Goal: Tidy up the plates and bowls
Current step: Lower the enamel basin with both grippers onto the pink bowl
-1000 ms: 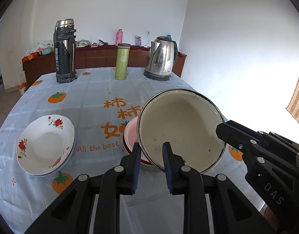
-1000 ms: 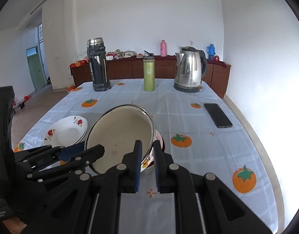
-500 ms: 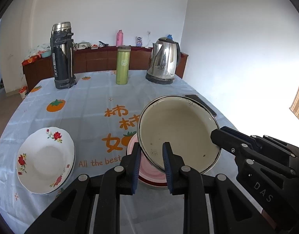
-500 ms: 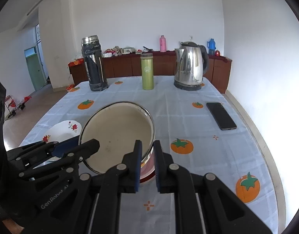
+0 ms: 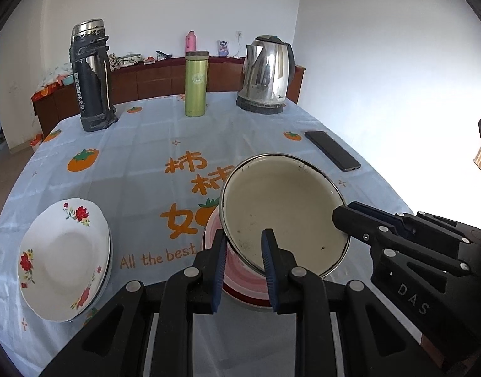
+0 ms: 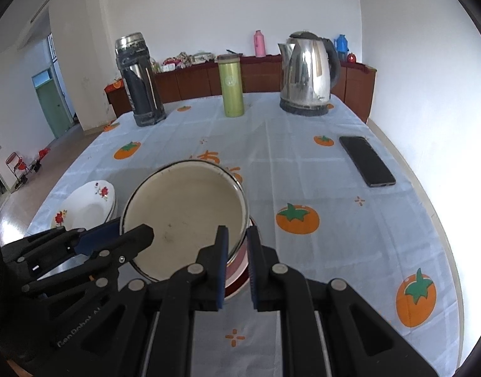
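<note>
A cream enamel bowl with a dark rim is held between both grippers, tilted, just above a pink bowl on the table. My left gripper is shut on its near rim. My right gripper is shut on the bowl's right rim; its fingers reach in from the right in the left wrist view. The cream bowl hides most of the pink bowl. A stack of white flowered plates lies on the left, also in the right wrist view.
At the table's far end stand a dark thermos, a green flask and a steel kettle. A black phone lies at the right edge. The tablecloth is pale blue with orange prints.
Both grippers have drawn back and lowered with the cream bowl; it now sits lower over the pink bowl. Both grips are unchanged.
</note>
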